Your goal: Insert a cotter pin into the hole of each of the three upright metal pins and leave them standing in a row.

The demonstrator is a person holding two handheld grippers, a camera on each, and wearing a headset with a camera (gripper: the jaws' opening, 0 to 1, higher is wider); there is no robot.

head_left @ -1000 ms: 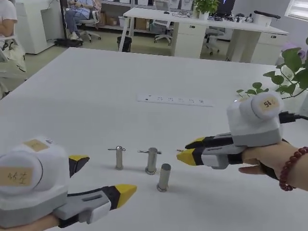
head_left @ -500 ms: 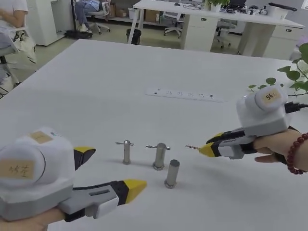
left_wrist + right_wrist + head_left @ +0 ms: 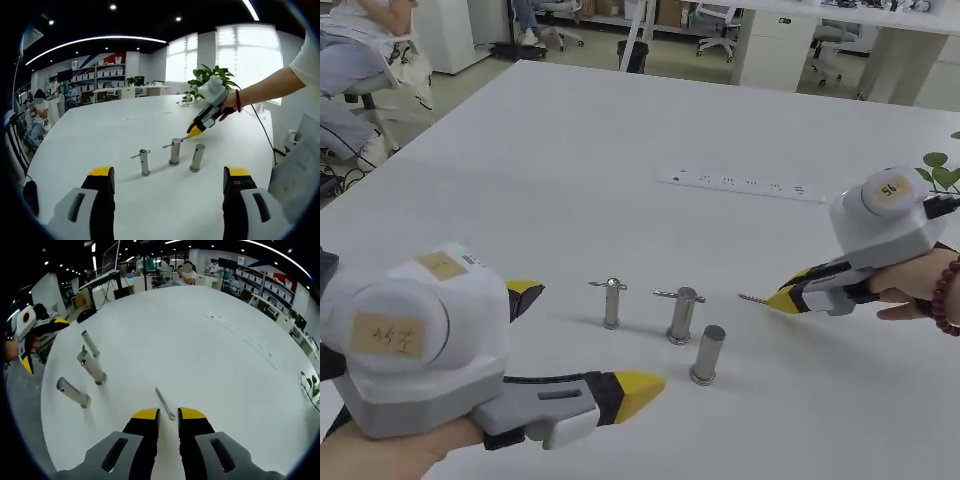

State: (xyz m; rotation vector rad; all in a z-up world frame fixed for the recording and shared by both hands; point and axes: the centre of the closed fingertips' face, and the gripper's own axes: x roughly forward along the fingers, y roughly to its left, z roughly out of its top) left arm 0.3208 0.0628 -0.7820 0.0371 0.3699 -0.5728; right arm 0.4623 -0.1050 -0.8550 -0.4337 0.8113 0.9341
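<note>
- The right hand-held gripper (image 3: 783,299) is clamped on a cotter pin (image 3: 753,297), whose tip juts left from the jaws
- The left hand-held gripper (image 3: 168,174) hangs low over the near bench (image 3: 520,150), jaws wide apart and empty
- To do this well, I judge: level the cotter pin with the hole of the bare pin (image 3: 706,354), push straight, and steady that pin with the left one against tipping
- The bare pin stands left of and nearer than the cotter tip, apart from it; the middle pin (image 3: 682,315) and left pin (image 3: 611,303) already carry theirs
</note>
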